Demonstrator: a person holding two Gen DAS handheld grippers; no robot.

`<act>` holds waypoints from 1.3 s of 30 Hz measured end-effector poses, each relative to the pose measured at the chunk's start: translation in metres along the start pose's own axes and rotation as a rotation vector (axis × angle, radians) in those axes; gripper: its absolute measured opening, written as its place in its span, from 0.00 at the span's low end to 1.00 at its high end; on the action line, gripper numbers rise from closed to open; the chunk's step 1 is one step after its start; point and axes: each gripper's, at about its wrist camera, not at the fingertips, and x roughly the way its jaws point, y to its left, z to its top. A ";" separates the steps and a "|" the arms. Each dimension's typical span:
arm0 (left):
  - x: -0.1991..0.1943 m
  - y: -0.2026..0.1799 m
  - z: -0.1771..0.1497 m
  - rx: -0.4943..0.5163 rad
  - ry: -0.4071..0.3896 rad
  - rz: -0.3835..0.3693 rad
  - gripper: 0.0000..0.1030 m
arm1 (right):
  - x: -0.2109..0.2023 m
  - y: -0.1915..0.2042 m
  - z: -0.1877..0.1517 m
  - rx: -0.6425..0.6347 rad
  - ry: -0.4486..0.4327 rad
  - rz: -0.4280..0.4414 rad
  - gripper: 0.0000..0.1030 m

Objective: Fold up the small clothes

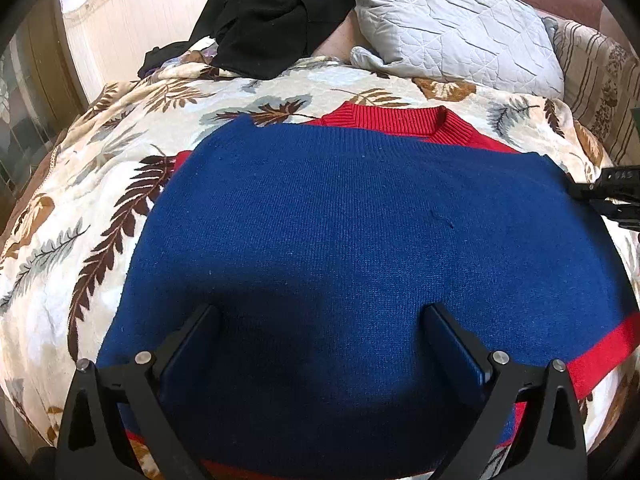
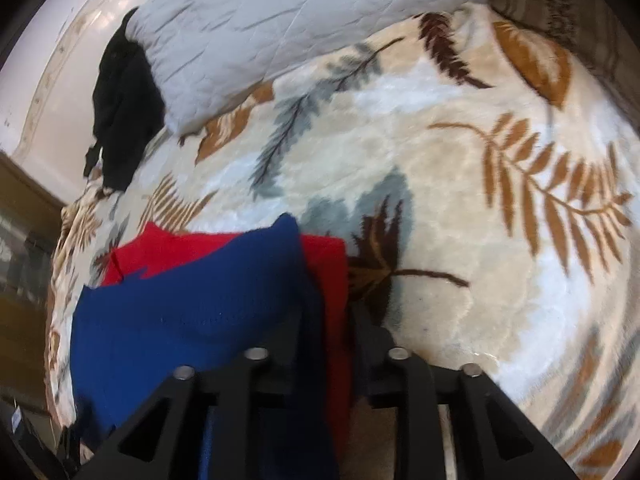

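A small blue knit sweater [image 1: 352, 232] with a red collar [image 1: 400, 122] and red trim lies on the leaf-print blanket [image 1: 100, 208], its blue part folded up over the red. My left gripper [image 1: 324, 320] is open just above the blue cloth near its lower edge and holds nothing. In the right wrist view my right gripper [image 2: 326, 316] is shut on the sweater's edge [image 2: 320, 280], blue and red layers pinched between the fingers. The right gripper also shows at the sweater's right corner in the left wrist view [image 1: 600, 196].
A grey quilted pillow [image 1: 452, 20] and a heap of black clothes [image 1: 272, 12] lie at the head of the bed. A striped cushion [image 1: 596, 76] is at the right. A wall and wooden furniture [image 2: 24, 240] stand to the left.
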 end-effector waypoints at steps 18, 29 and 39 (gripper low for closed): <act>-0.001 0.001 -0.001 -0.003 0.009 -0.009 0.99 | -0.049 0.025 -0.074 -0.116 -0.027 -0.143 0.34; -0.001 0.000 -0.002 -0.008 0.001 -0.007 0.99 | -0.084 0.047 -0.159 0.074 0.022 0.335 0.73; -0.001 0.000 -0.002 -0.007 0.000 -0.002 0.99 | -0.037 0.004 -0.148 0.365 0.024 0.391 0.40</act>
